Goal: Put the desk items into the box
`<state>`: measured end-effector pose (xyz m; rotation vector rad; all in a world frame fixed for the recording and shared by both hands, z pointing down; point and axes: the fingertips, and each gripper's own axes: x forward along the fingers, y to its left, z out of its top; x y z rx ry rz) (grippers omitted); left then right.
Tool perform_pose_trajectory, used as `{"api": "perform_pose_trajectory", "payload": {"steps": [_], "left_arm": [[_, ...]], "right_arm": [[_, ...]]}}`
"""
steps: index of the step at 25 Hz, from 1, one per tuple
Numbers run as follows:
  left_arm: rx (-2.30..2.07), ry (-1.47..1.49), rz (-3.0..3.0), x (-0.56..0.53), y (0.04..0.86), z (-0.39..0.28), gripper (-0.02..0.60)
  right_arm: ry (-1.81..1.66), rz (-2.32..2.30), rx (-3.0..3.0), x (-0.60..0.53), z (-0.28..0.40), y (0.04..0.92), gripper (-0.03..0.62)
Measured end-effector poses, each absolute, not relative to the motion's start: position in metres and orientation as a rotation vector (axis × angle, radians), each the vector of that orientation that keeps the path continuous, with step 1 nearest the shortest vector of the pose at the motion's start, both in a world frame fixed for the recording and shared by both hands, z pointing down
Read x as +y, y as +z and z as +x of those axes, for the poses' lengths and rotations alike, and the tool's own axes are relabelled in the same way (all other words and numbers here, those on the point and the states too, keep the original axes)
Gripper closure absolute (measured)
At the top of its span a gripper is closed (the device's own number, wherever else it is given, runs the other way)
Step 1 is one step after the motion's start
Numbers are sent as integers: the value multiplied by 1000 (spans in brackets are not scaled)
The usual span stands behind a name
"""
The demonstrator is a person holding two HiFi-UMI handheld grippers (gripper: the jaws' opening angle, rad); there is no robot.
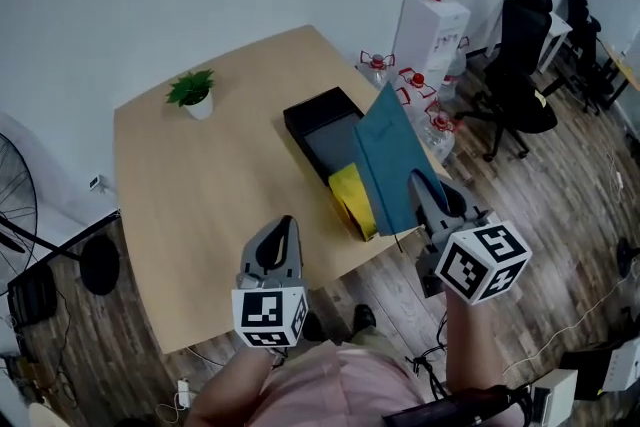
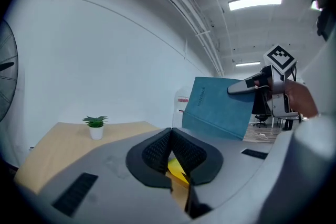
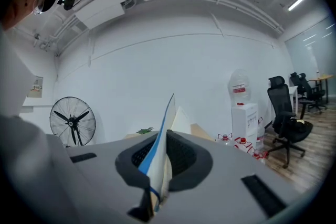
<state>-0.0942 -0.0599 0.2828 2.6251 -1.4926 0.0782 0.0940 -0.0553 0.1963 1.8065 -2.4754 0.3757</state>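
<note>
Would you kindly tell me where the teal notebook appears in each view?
Head view: notebook right of centre, by the box, in the right hand-held gripper.
Left gripper view: upper right, held aloft.
Right gripper view: centre, edge-on between the jaws.
Shared landmark: potted plant.

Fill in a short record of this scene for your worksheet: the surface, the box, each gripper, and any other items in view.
Surface: wooden table
Box: black box, open, near the table's right edge
Right gripper: shut on a teal notebook, held tilted over the box
Left gripper: jaws together, holding nothing, above the table's near edge
Yellow item: at the box's near end, partly behind the notebook
Potted plant: upright on the table's far side, apart from the box
</note>
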Motion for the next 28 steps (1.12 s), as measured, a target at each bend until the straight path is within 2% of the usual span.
{"api": "perform_pose_trajectory", "payload": {"steps": [14, 28], "left_arm": [[-1513, 62, 2593, -59, 291, -17, 571], [-1632, 165, 2439, -54, 326, 11, 571]], "right_arm": [[336, 1744, -2393, -58, 164, 228, 589], [539, 1532, -2511, -78, 159, 289, 588]]}}
